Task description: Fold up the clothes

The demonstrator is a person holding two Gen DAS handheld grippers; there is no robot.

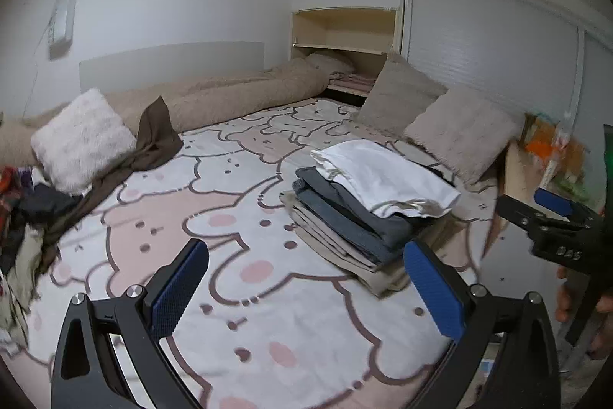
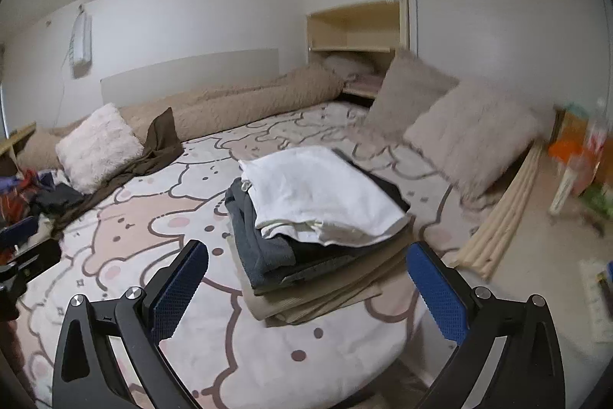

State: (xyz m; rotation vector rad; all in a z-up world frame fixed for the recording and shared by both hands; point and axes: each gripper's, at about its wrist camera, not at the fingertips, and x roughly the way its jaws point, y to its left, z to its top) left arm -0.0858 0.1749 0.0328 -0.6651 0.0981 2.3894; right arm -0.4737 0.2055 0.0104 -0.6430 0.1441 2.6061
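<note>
A stack of folded clothes lies on the bed, a white garment on top, grey and beige ones under it; it also shows in the right wrist view. A brown garment lies unfolded by a white fluffy pillow. A heap of unfolded clothes sits at the bed's left edge. My left gripper is open and empty above the sheet, left of the stack. My right gripper is open and empty just in front of the stack; it also shows at the left wrist view's right edge.
The bed has a pink and white cartoon sheet. A rolled beige duvet lies along the far wall. Two beige pillows lean at the right. A shelf niche is in the corner. Cluttered items sit on a surface beside the bed.
</note>
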